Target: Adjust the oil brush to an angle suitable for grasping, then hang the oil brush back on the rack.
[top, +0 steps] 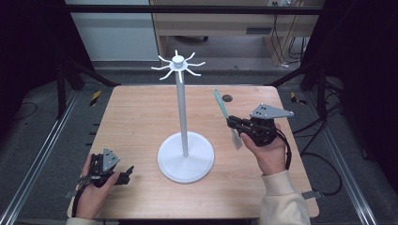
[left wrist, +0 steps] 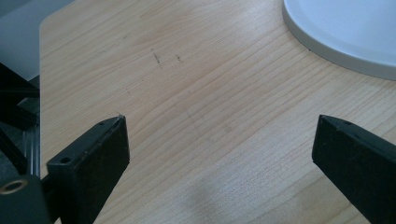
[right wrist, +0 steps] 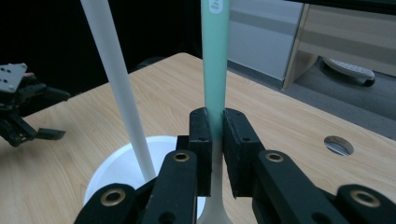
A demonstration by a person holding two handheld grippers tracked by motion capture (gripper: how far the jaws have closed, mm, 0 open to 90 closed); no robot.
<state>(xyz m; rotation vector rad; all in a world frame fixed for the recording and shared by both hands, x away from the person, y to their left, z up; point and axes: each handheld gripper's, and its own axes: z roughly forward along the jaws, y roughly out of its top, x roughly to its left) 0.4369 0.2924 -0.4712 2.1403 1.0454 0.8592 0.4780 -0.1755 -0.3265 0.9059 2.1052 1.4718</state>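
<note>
Right gripper (top: 233, 123) sits right of centre over the wooden table (top: 136, 117), jaws clamped tight on the neck of a utensil (top: 220, 104) with a mint-green handle and a pale, translucent head, probably a silicone spatula or spoon; can't tell which. In the right gripper view (right wrist: 214, 144) the green handle (right wrist: 215, 56) rises straight up out of the pads and the pale head end hangs below them. From the high view the handle tip leans up and away toward the far edge, and the head (top: 236, 139) hangs at the near side just above the tabletop, apparently clear of it.

White rack stand (top: 182, 112) is mid-table: round base (top: 185, 161), thin upright pole, ring of curved hooks (top: 177, 65) at the top. All hooks bare. Pole stands just left of the utensil in the high view, near but apart. In the right gripper view the pole (right wrist: 119, 79) crosses the frame beside the handle, no contact.

Left gripper (top: 126, 174) rests low at the near-left corner of the table, well apart from the stand base. Jaws wide open, nothing between them; the left gripper view (left wrist: 219, 154) looks at bare wood, with the base rim (left wrist: 336, 49) at upper right.

Small round hole (top: 227, 98) in the tabletop lies beyond the utensil tip.
</note>
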